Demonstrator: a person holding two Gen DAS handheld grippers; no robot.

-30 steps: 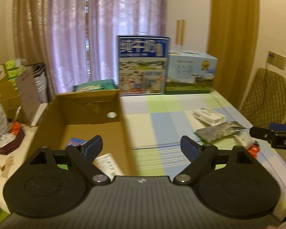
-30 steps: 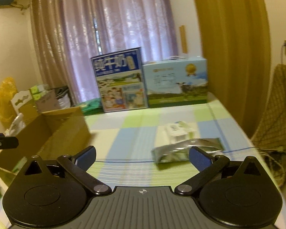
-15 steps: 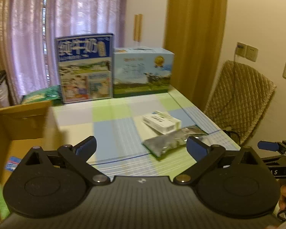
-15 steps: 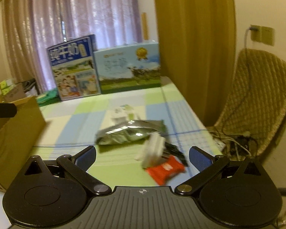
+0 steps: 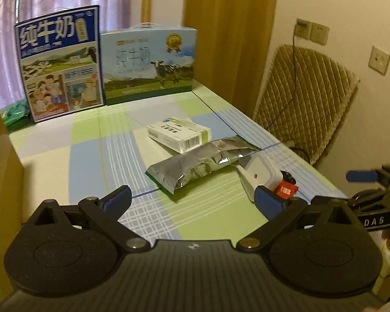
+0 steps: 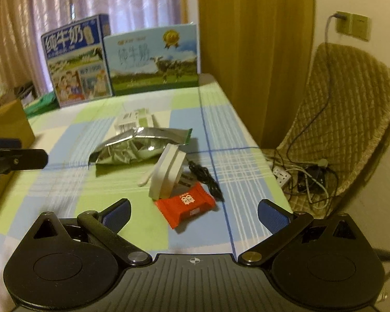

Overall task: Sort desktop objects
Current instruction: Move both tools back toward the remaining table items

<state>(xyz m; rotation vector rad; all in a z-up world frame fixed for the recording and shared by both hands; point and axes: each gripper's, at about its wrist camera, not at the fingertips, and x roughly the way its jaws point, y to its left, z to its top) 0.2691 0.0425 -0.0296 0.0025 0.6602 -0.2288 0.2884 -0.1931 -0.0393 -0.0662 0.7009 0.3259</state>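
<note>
On the checked tablecloth (image 5: 96, 156) lie a white medicine box (image 5: 179, 134), a silver foil pouch (image 5: 197, 165), a white charger (image 5: 260, 174) and a red snack packet (image 5: 287, 189). My left gripper (image 5: 192, 199) hovers open just short of the pouch, nothing between its fingers. My right gripper (image 6: 193, 212) is open too, right behind the red snack packet (image 6: 186, 202). Beyond it stand the white charger (image 6: 166, 173), a black cable (image 6: 204, 178), the foil pouch (image 6: 140, 147) and the medicine box (image 6: 135, 119). The cardboard box (image 5: 1, 171) shows at the left edge.
Two milk cartons (image 5: 62, 62) (image 5: 149, 62) stand at the table's far end before the curtains. A quilted chair (image 6: 345, 119) sits right of the table, with a power strip and cables (image 6: 299, 176) on the floor. The table's right edge runs near the objects.
Both grippers have swung right, away from the cardboard box and toward the objects at the table's right side. The red packet now lies close in front of the right gripper.
</note>
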